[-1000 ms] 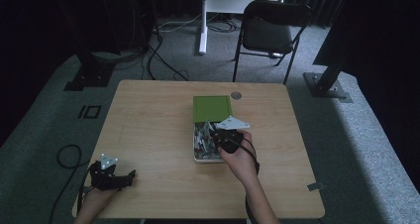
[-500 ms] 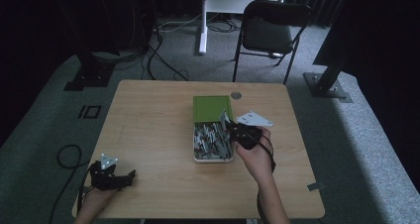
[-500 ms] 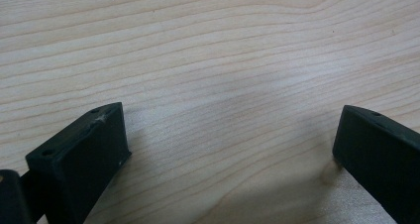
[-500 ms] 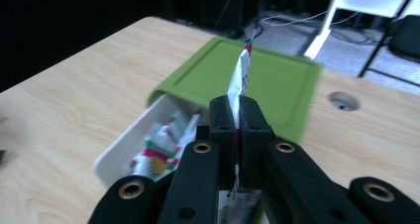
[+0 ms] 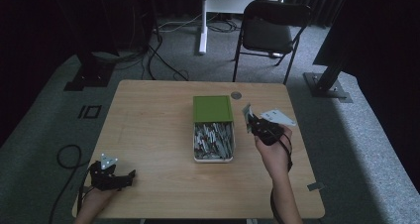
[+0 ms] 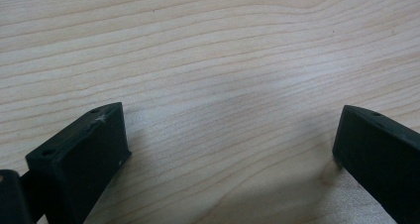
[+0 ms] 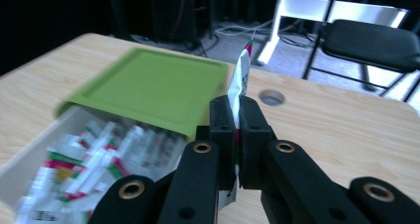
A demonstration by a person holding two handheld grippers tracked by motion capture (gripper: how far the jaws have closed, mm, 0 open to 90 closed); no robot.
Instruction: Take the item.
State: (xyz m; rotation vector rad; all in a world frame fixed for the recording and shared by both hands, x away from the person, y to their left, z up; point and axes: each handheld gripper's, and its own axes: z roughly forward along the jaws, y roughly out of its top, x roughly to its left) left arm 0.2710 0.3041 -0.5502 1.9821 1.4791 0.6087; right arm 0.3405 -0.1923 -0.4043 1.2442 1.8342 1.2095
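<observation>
High view: a wooden desk [image 5: 158,115] carries a white box [image 5: 213,140] full of small packets, its green lid [image 5: 212,108] slid back over the far half. The right gripper [image 5: 251,119] is just to the right of the box, above the desk, with one packet [image 5: 246,113] standing up from its fingers. The left gripper [image 5: 130,175] rests near the desk's front left corner, well apart from the box. A black chair [image 5: 270,30] stands beyond the desk. Left gripper view: the fingers [image 6: 84,152] are spread wide over bare wood, nothing between them. Right gripper view: the fingers [image 7: 222,130] are pressed together on the packet [image 7: 241,83], pinching its lower end; most of the thin sachet sticks up past the tips, edge on. The box [image 7: 29,169] and green lid [image 7: 148,87] lie to the left, blurred. Risk, as I judge it: the hold is on a narrow strip of slick, floppy wrapper, so a quick swing could let the packet pivot or slip out and drop on the desk or over its edge.
</observation>
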